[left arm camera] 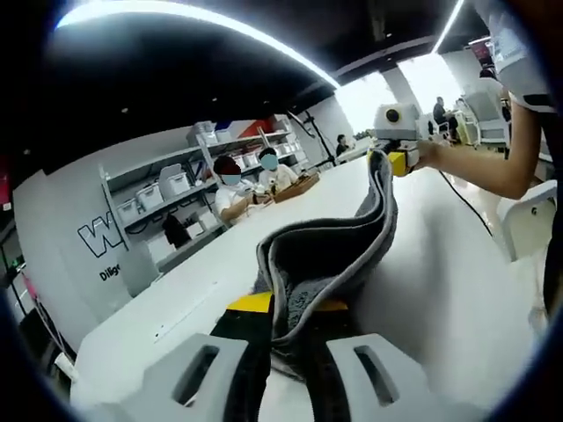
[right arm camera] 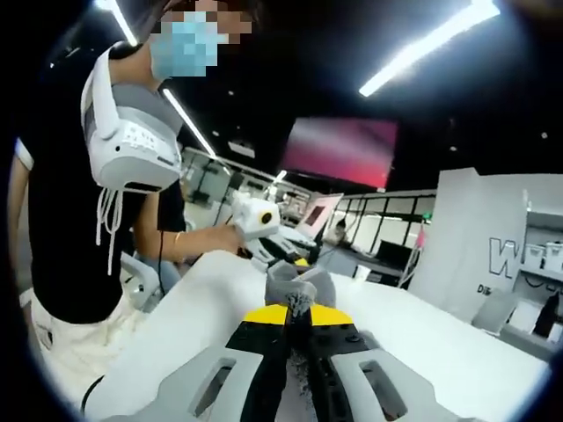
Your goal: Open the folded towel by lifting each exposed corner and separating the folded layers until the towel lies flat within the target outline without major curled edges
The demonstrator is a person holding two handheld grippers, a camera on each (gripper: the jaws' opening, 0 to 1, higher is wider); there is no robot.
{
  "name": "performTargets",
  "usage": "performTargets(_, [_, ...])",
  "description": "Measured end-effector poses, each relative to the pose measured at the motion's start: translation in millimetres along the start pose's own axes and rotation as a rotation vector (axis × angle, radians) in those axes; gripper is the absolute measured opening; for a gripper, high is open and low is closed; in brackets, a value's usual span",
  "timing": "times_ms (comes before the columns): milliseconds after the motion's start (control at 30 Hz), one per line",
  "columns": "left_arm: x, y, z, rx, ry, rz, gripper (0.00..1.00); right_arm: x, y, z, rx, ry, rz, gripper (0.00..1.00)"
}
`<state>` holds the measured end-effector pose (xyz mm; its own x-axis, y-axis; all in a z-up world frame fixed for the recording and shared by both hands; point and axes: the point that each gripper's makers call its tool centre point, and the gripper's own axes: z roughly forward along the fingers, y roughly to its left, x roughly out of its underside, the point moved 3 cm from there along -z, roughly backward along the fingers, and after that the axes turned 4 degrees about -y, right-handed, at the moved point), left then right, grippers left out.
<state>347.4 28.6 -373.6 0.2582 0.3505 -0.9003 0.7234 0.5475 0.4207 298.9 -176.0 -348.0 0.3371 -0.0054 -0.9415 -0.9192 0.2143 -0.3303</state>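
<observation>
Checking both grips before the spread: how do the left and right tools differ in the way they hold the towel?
The left tool clamps a wide fold of the grey towel, which arches up and away across the white table. The right tool pinches a narrow, bunched tuft. Both are shut on the same towel, lifted off the table.

- My left gripper [left arm camera: 295, 321] has its jaws closed on a fold of the grey towel [left arm camera: 330, 255], held up off the table
- My right gripper [right arm camera: 297, 321] is clamped on the other end of the towel, jaws together
- My forearm [left arm camera: 479, 171] reaches in behind the right gripper, bare below a short sleeve
</observation>
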Motion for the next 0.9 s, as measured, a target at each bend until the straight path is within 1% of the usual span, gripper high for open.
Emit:
performTargets(100, [-1.8,-7.2,-5,0.012,-0.002,-0.004,0.09,0.4,0,-5,0.024,0.007,0.002,0.0])
performTargets(167, [-2.3,-13.9,-8,0.026,-0.005,0.001,0.09,1.7,-3,-9,0.065,0.01,0.012,0.0])
performTargets(200, [-3.2,-17.7,-9,0.034,-0.012,0.004,0.09,2.1,-2,-10,0.071,0.009,0.013,0.0])
performTargets(267, [-4.0,-26.5,-11,0.052,-0.017,0.008,0.09,3.2,0,-12,0.075,0.011,0.016,0.0])
performTargets(367, [-3.1,-35.8,-14,0.067,-0.002,0.024,0.09,5.9,7,-14,0.079,0.024,0.02,0.0])
performTargets(500, [-2.9,-46.7,-20,0.088,-0.023,-0.022,0.09,8.7,13,-21,0.094,0.037,0.043,0.0])
performTargets(600, [-2.4,-52.2,-22,0.094,-0.024,-0.031,0.09,9.0,16,-23,0.1,0.041,0.043,0.0])
performTargets(767, [-2.3,-62.4,-23,0.114,-0.018,-0.025,0.09,10.5,17,-26,0.111,0.048,0.044,0.0])
performTargets(900, [0.5,-67.9,-25,0.112,-0.015,-0.038,0.09,13.7,23,-29,0.121,0.056,0.052,0.0])
